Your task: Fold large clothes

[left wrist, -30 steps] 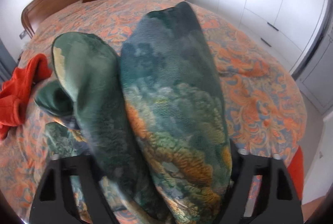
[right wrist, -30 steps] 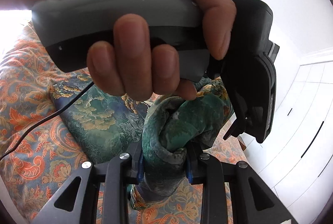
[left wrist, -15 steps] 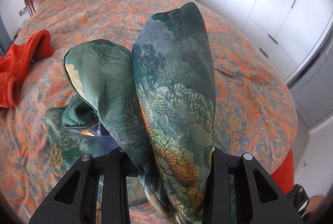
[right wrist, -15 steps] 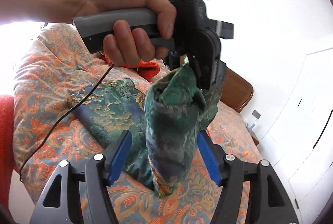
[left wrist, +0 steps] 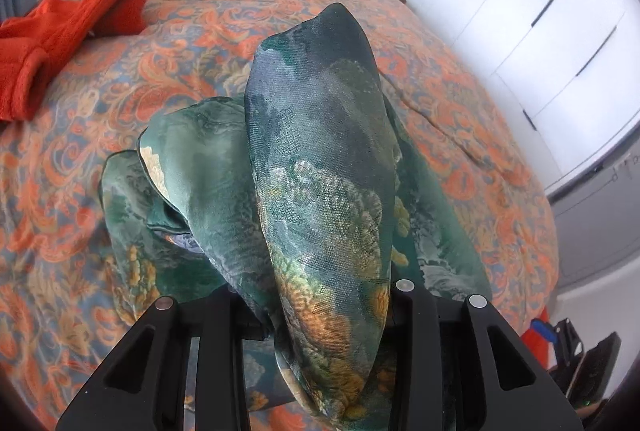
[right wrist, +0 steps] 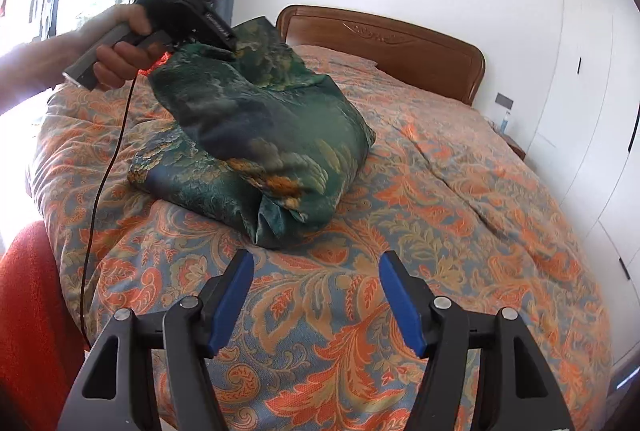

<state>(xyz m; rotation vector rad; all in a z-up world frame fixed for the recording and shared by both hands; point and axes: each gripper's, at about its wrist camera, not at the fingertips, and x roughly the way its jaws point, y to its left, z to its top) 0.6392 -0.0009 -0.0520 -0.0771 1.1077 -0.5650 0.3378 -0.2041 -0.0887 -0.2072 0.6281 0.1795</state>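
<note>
Left gripper (left wrist: 316, 315) clamping bunched fold of green garment (right wrist: 260, 135); right gripper (right wrist: 316, 305) hanging apart, empty. Fabric looking silky, limp, slippery — gripping layered edges, not single ply.

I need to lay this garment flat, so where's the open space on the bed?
Free: the bedspread between the green garment and the headboard, and its wardrobe side. Crowded: the window-side corner, where the garment lies, with the red clothing beyond it.

bed (right wrist: 460, 191) with green garment (right wrist: 256, 135)
</note>
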